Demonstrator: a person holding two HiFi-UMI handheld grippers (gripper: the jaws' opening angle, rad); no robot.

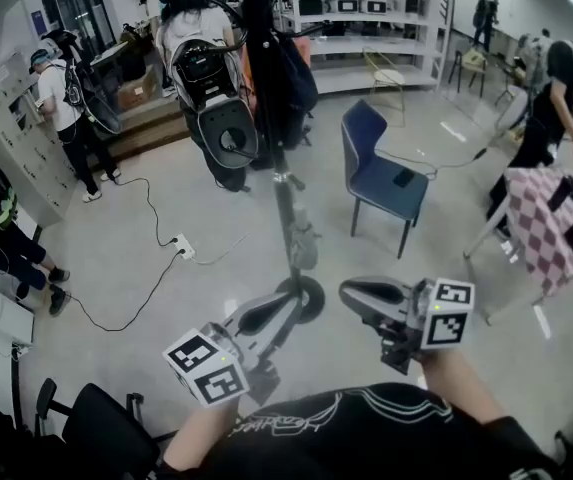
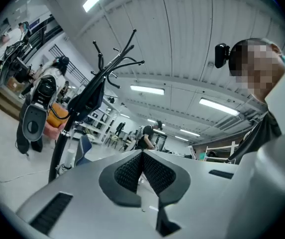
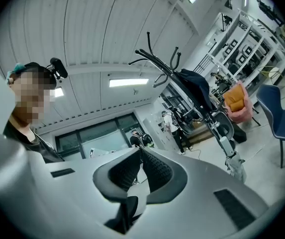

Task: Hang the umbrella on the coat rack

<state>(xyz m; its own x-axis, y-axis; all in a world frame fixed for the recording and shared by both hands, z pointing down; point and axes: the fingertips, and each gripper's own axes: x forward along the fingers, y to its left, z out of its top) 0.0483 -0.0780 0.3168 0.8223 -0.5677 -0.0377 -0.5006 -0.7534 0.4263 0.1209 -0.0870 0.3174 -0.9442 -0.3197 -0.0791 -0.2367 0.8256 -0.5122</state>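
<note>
The black coat rack (image 1: 284,200) stands on the floor straight ahead of me, its hooked arms (image 2: 123,59) up top. A dark bag (image 1: 294,73) and a black-and-grey pack (image 1: 216,98) hang from it. Low on the pole sits a pale grey folded bundle (image 1: 301,240), seemingly the umbrella, also visible in the left gripper view (image 2: 70,153) and the right gripper view (image 3: 233,162). My left gripper (image 1: 291,306) is shut and empty near the rack's round base (image 1: 312,298). My right gripper (image 1: 351,290) points at the rack, pads together at the tips with nothing between them.
A blue chair (image 1: 381,173) stands right of the rack. A checkered-cloth table (image 1: 556,223) is at the far right with a person beside it. A cable and power strip (image 1: 181,248) lie on the floor at left. People stand at left; shelves (image 1: 366,18) behind.
</note>
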